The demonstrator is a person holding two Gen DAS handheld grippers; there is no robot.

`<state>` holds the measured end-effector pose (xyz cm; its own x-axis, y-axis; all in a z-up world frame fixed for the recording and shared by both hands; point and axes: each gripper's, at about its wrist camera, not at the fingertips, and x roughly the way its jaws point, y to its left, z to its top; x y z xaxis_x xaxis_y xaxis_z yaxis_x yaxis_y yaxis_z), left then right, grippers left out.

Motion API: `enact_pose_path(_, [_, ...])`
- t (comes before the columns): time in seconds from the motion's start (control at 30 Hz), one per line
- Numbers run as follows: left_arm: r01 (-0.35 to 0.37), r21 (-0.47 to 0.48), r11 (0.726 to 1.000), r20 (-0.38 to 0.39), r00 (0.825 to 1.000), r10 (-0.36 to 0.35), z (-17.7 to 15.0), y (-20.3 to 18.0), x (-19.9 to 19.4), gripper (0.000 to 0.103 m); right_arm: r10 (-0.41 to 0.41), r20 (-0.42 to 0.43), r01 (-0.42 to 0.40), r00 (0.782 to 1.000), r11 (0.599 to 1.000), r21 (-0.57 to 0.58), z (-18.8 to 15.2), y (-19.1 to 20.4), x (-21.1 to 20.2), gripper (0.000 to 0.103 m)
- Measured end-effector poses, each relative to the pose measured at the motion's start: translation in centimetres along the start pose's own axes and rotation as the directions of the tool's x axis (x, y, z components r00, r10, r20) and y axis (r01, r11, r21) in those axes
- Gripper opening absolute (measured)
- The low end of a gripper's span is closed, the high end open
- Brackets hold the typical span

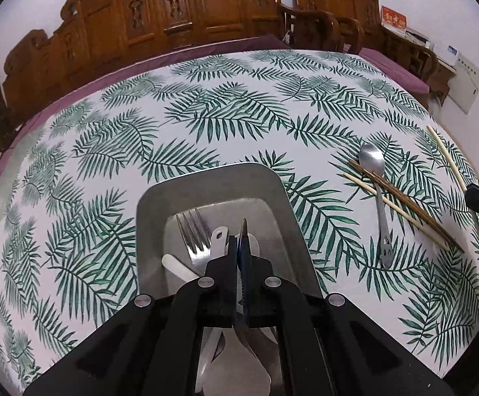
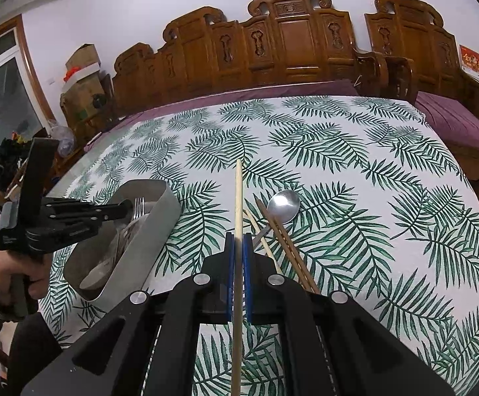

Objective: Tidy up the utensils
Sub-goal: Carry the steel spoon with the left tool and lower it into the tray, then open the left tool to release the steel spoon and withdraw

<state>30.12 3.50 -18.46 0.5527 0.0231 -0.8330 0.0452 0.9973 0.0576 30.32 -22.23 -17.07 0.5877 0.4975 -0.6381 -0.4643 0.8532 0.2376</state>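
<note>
My left gripper (image 1: 239, 247) is shut on a knife (image 1: 244, 229) with a serrated blade, whose tip points forward over the metal tray (image 1: 206, 178). A fork (image 1: 193, 231) and white utensils (image 1: 178, 267) lie inside the tray. My right gripper (image 2: 238, 241) is shut on a pale chopstick (image 2: 238, 194), held above the tablecloth. Just right of it lie a metal spoon (image 2: 284, 204), a dark brown chopstick pair (image 2: 289, 247) and another pale chopstick (image 2: 262, 239), crossed over each other. The right wrist view shows the left gripper (image 2: 127, 206) over the tray (image 2: 163, 217).
A leaf-printed cloth (image 1: 239, 115) covers the table. Carved wooden chairs (image 2: 289, 49) with purple cushions stand along the far side. A hand and sleeve (image 2: 5, 274) hold the left gripper at the table's left edge. Boxes and clutter (image 2: 81, 89) sit by a window.
</note>
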Motion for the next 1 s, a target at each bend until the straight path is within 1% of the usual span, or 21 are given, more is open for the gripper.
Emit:
enact_pose_path(0.17, [0.014,0.006,1.000,-0.007,1.000,-0.014,0.2,-0.2,0.8,0.001,0.002,-0.003,-0.002,1.000,1.000,-0.004,-0.1,0.3,0.1,0.006])
enact_pose_path(0.3, [0.031,-0.018,0.999,-0.014,0.999,-0.031,0.3,0.1,1.0,0.002,0.008,-0.005,-0.008,1.000,1.000,-0.009,-0.1,0.5,0.2,0.006])
enact_pose_path(0.4, [0.046,-0.038,0.998,-0.008,0.999,-0.046,-0.2,0.4,0.5,0.003,0.011,-0.008,-0.011,1.000,1.000,-0.013,-0.1,0.7,0.5,0.006])
enact_pose_path(0.47, [0.053,-0.046,0.998,0.005,0.999,-0.053,-0.7,0.7,-0.2,0.011,0.014,-0.013,-0.014,1.000,1.000,-0.017,-0.1,0.9,0.6,0.006])
enact_pose_path(0.5, [0.053,-0.049,0.997,0.010,0.999,-0.053,-1.0,0.8,-0.5,0.013,0.014,-0.014,-0.015,1.000,1.000,-0.019,-0.2,1.0,0.6,0.006])
enact_pose_path(0.7, [0.093,-0.100,0.991,0.045,0.995,-0.089,-3.2,2.1,-3.6,0.014,0.021,-0.027,-0.022,0.999,0.999,-0.027,0.0,2.2,0.9,0.006])
enact_pose_path(0.8, [0.095,-0.094,0.991,0.057,0.994,-0.090,-4.0,2.5,-5.1,0.014,0.029,-0.029,-0.030,0.999,0.999,-0.042,0.5,3.6,0.9,0.006])
enact_pose_path(0.9, [0.111,-0.106,0.988,0.056,0.993,-0.106,-4.7,2.9,-6.0,0.017,0.052,-0.032,-0.054,0.998,0.996,-0.065,0.8,5.5,0.8,0.006])
enact_pose_path(1.0, [0.109,-0.100,0.989,0.065,0.993,-0.103,-5.8,3.4,-7.1,0.019,0.077,-0.038,-0.080,0.996,0.994,-0.080,1.0,7.4,1.0,0.006])
